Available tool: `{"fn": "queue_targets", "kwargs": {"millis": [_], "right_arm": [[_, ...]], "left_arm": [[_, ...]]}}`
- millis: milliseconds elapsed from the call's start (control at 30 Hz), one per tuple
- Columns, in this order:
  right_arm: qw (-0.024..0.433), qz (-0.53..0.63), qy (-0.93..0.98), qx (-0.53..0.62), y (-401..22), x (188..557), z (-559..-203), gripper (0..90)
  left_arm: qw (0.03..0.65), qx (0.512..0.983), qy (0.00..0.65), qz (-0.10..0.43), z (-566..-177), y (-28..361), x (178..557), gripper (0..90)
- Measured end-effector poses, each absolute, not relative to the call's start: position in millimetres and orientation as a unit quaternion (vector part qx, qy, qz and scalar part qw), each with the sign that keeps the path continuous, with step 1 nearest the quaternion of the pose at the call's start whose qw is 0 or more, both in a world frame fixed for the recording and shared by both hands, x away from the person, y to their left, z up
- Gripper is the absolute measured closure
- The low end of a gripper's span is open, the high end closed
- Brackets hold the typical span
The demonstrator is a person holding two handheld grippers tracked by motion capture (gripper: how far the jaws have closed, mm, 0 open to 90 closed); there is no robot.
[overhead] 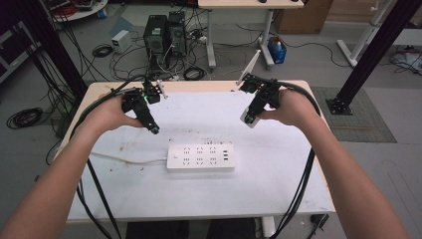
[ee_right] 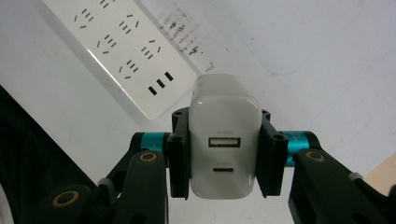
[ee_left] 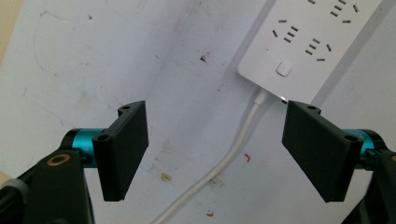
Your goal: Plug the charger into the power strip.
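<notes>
High view: a white power strip (overhead: pixel 201 158) lies near the middle of the white table (overhead: pixel 278 184), long axis left to right, its cord (overhead: pixel 127 160) leaving leftward. The left gripper (overhead: pixel 155 130) hovers above its left, the right gripper (overhead: pixel 248 119) above its right.

Left gripper view: the 2 jaws stand wide apart, grasping nothing, over the strip's switch end.

Right gripper view: the jaws clamp a white charger (ee_right: pixel 224 154), its 2 ports facing the camera.

A lab — behind the white table (overhead: pixel 278 194), two computer towers (overhead: pixel 164 34) stand on a grey floor (overhead: pixel 308 59) amid tangled cables (overhead: pixel 102 51), with black frame posts (overhead: pixel 375 52) and a cardboard box (overhead: pixel 301 17) nearby.
</notes>
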State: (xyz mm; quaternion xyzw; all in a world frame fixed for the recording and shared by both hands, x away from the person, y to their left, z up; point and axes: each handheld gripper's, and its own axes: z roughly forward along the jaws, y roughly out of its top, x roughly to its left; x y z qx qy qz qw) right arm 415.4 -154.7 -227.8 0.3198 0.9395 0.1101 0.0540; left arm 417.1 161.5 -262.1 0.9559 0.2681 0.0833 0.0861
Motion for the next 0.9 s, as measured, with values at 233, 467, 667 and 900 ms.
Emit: {"fn": "queue_targets", "kwargs": {"millis": [233, 467, 667, 900], "right_arm": [[0.054, 0.090, 0.967, 0.231, -128, 421, -245, 62.4], [0.034, 0.053, 0.987, 0.145, -88, 423, -277, 62.4], [0.028, 0.033, 0.996, 0.077, -59, 422, -307, 62.4], [0.015, 0.022, 0.999, 0.027, -44, 421, -334, 62.4]], "left_arm": [[0.085, 0.957, 0.265, 0.083, -264, 165, 416, 22.9], [0.095, 0.959, 0.255, 0.081, -262, 168, 411, 22.9], [0.098, 0.958, 0.254, 0.086, -260, 173, 401, 22.9], [0.097, 0.958, 0.255, 0.087, -261, 180, 393, 22.9]]}}
